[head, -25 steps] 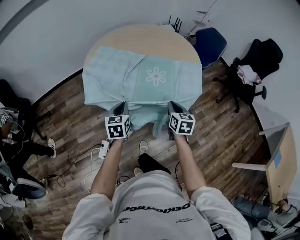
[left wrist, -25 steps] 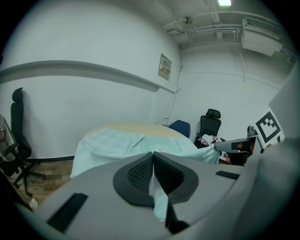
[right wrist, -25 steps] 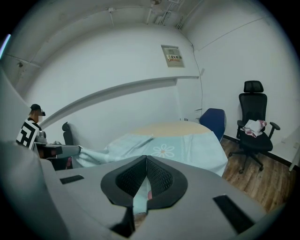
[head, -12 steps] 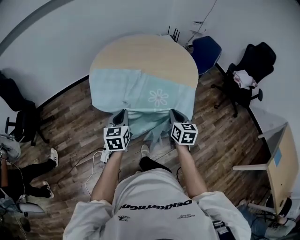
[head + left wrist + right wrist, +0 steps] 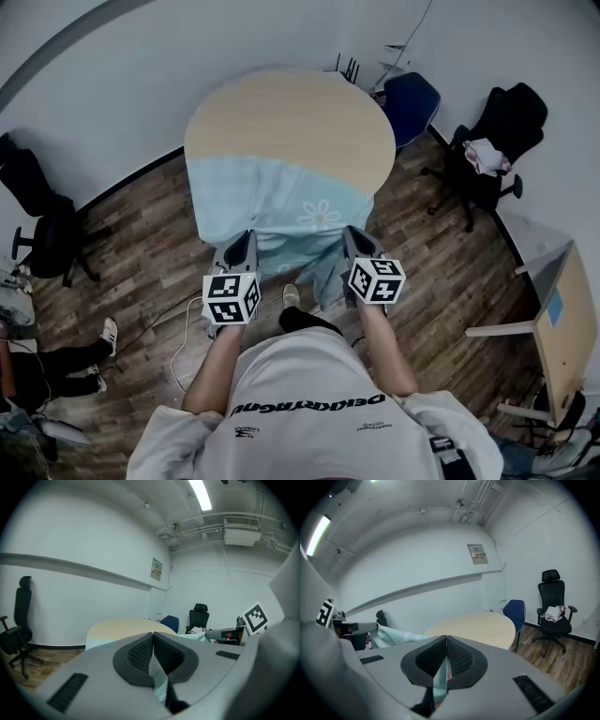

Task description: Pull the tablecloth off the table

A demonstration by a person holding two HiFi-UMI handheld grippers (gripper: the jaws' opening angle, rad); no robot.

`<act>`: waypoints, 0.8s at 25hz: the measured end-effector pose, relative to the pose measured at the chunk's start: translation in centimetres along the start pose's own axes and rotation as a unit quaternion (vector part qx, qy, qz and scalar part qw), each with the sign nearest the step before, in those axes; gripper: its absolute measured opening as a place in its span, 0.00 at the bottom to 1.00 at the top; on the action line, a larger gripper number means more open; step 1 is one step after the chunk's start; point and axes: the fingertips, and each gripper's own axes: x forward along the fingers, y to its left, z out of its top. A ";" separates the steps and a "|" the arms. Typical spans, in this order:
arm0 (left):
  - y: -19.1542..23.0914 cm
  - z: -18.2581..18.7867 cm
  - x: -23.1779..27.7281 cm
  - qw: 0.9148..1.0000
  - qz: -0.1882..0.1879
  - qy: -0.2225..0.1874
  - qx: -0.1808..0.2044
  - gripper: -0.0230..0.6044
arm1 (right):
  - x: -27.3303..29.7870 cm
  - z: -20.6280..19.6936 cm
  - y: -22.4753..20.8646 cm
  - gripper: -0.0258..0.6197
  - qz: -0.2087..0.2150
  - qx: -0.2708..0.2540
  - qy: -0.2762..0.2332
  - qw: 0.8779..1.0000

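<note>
— Two grippers are seen; how are they set?

— The left gripper (image 5: 246, 236) is clamped on the near hem of the cloth (image 5: 281, 197). The right gripper (image 5: 352, 234) is clamped on the same hem, further along. A strip of cloth is pinched flat between each pair of jaws.

— Where is the cloth found?

— The near part of the bench (image 5: 291, 112) is covered by it, and the far part is left as bare wood. The rest is drawn off the near edge and stretched to the grippers.

Tablecloth (image 5: 281, 192) half off table (image 5: 291, 112), hanging at near edge.
</note>
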 end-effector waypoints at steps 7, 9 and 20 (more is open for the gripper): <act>-1.1 0.9 -4.6 1.000 0.000 -0.028 0.001 0.06 | -3.2 -0.2 2.1 0.09 0.006 -0.007 -0.017 1.000; -1.2 1.1 -5.6 0.999 0.001 -0.035 -0.003 0.06 | -4.0 -0.3 2.7 0.09 0.007 -0.012 -0.021 1.000; -1.9 2.1 -9.1 0.998 0.018 -0.063 0.011 0.06 | -7.1 0.6 4.6 0.09 0.006 -0.019 -0.066 0.998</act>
